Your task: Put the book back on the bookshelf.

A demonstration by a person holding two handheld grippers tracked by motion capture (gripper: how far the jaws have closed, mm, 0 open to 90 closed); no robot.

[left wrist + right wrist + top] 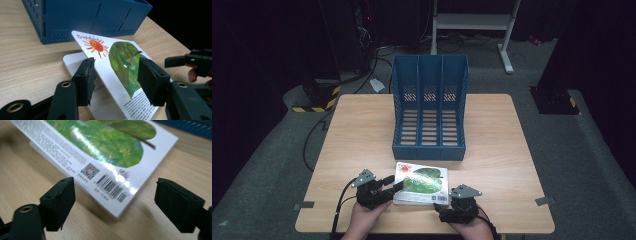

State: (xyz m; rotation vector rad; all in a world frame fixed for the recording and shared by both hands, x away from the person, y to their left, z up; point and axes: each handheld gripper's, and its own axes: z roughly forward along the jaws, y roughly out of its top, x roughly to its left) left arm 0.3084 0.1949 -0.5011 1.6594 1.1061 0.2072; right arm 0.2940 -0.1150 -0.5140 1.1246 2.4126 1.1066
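Note:
A thick white book (422, 182) with a green leaf and an orange sun on its cover lies near the table's front edge, just in front of a blue three-slot file rack (429, 110). My left gripper (393, 186) is at the book's left edge. In the left gripper view its cover (120, 57) stands raised at a slant above the white block of pages (72, 61). My left gripper (116, 75) straddles it, with one pad at the cover's edge and the other over the leaf. My right gripper (115, 202) is open wide in front of the book's barcode corner (112, 187) without touching it.
The rack (87, 17) stands open toward me at the table's middle, close behind the book. Bare wood (362, 130) lies to either side of it. My right gripper (190, 61) and a fingertip show at the right in the left gripper view.

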